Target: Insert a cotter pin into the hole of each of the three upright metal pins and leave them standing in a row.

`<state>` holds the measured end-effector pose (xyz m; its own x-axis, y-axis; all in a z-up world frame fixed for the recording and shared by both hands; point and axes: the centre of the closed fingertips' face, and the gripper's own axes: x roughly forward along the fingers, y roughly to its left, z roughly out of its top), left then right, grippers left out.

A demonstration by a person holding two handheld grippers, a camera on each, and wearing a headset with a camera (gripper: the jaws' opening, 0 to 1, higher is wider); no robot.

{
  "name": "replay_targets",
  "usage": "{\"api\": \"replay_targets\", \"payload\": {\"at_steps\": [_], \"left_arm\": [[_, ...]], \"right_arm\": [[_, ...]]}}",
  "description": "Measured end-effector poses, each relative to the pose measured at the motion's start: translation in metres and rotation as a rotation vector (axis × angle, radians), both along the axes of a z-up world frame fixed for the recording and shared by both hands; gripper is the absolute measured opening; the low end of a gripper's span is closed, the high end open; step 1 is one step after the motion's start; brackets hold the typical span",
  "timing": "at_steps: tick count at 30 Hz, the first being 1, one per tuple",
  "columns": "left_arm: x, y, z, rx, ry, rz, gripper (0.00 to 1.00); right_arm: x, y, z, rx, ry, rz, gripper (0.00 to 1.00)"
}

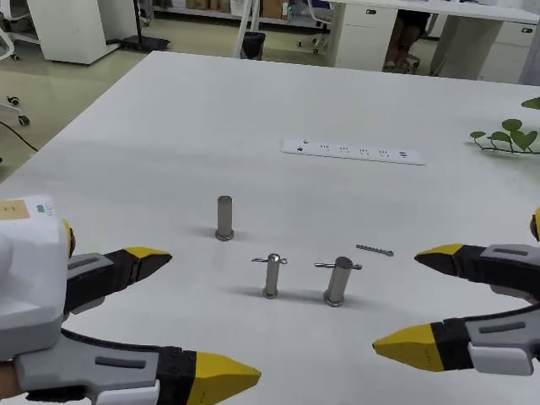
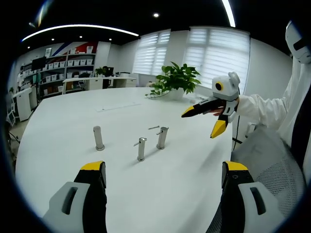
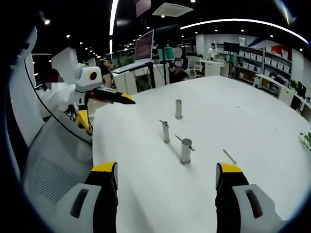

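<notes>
The white bench [image 1: 253,110] runs from 6 o'clock to 12 o'clock in the head view. The left gripper [image 1: 213,312] enters at 8 o'clock and the right gripper [image 1: 396,299] at 4 o'clock. Both have their fingers spread wide and released, and neither grasps anything. A power strip [image 1: 352,152] lies toward 1 o'clock, and a plant [image 1: 506,135] sits at the 2 o'clock edge.

Three upright metal pins stand between the grippers. The middle pin [image 1: 271,276] and the right-hand pin [image 1: 337,281] are each already cross-pinned near the top. The bare pin [image 1: 224,218] stands at 10 o'clock from the middle one and has nothing through it. The loose cotter pin [image 1: 375,250] lies flat on the bench at 2 o'clock from the right-hand pin, near the right gripper's upper finger.

The step in hand looks like picking up that last cotter pin, and the right gripper is best placed for it. It should come down with the fingers straddling the thin wire across its length. Closing near the looped end would leave the straight legs free to lead into the hole. The left gripper could pinch the bare pin low on its shaft to steady it during insertion. Approaching from 3 o'clock, clear of the two finished pins, lessens the risk of knocking them over. The bare pin sits out of line, so it may need nudging into the row.
</notes>
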<state>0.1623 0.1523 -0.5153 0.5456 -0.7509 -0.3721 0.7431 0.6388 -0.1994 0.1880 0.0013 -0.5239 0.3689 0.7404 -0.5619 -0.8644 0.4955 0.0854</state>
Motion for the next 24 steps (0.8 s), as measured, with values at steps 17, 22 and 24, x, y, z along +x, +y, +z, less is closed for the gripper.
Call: {"api": "replay_targets", "payload": {"at_steps": [17,22,24], "left_arm": [[-0.009,0.002,-0.013,-0.014,0.044,0.028,0.99],[-0.005,0.010,-0.012,-0.025,0.045,0.058,0.99],[-0.002,0.013,-0.010,-0.029,0.041,0.071,0.99]], "right_arm": [[-0.017,-0.028,0.013,0.072,-0.013,-0.203,0.86],[-0.020,-0.032,0.010,0.060,-0.015,-0.228,0.89],[-0.022,-0.033,0.008,0.057,-0.013,-0.237,0.90]]}}
